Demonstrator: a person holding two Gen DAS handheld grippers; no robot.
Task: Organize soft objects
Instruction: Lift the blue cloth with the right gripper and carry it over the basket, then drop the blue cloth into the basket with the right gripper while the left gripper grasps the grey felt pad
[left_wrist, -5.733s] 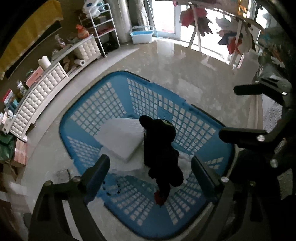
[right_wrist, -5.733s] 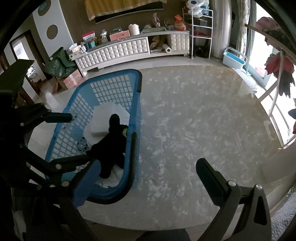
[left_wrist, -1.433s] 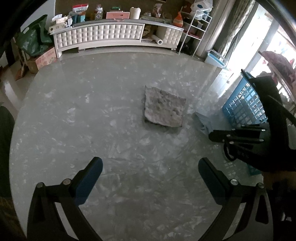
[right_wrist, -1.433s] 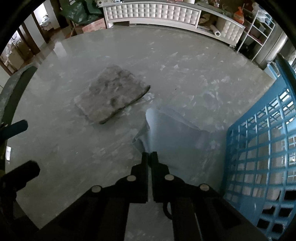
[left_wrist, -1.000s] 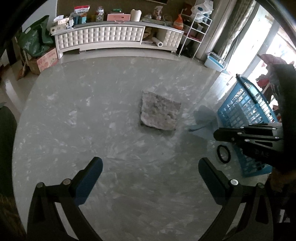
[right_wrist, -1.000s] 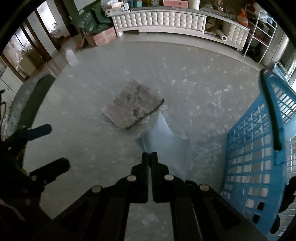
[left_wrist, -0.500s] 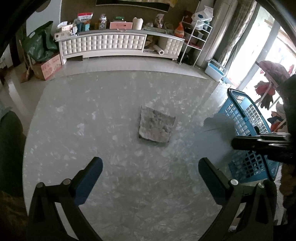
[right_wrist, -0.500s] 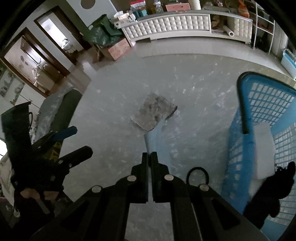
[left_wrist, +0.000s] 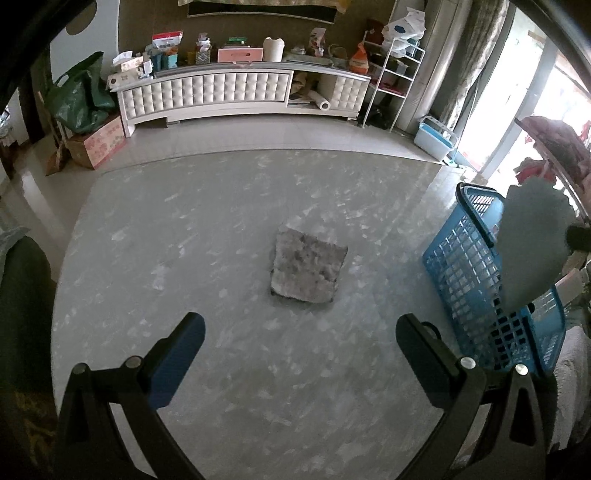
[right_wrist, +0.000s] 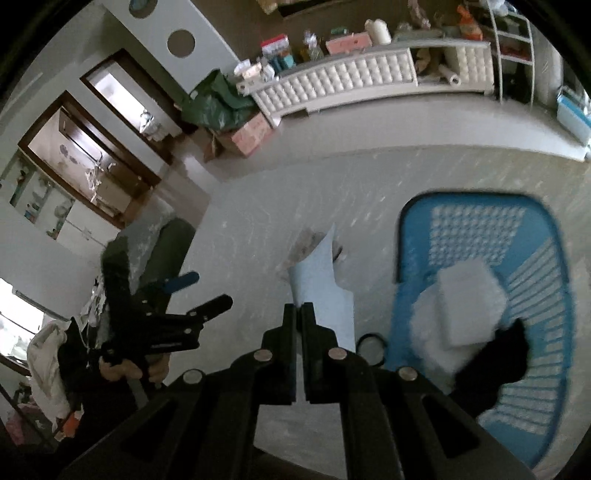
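My right gripper (right_wrist: 299, 310) is shut on a pale blue cloth (right_wrist: 321, 288) and holds it high in the air, just left of the blue laundry basket (right_wrist: 413, 240). The basket holds a white pillow (right_wrist: 469, 306) and a black plush toy (right_wrist: 491, 362). In the left wrist view the hanging cloth (left_wrist: 532, 247) shows in front of the basket (left_wrist: 465, 273). A grey fuzzy square cushion (left_wrist: 308, 271) lies on the floor mat ahead of my left gripper (left_wrist: 299, 332), which is open, empty and well above the floor.
A white tufted cabinet (left_wrist: 207, 92) with clutter on top lines the far wall. A green bag (left_wrist: 81, 99) and a cardboard box (left_wrist: 96, 142) stand at its left. A wire rack (left_wrist: 391, 74) and a small blue tub (left_wrist: 436, 138) stand at the right.
My right gripper has lifted the pale blue cloth off the floor and carried it up beside the basket. My left gripper has risen, open and empty, so the cushion looks farther away.
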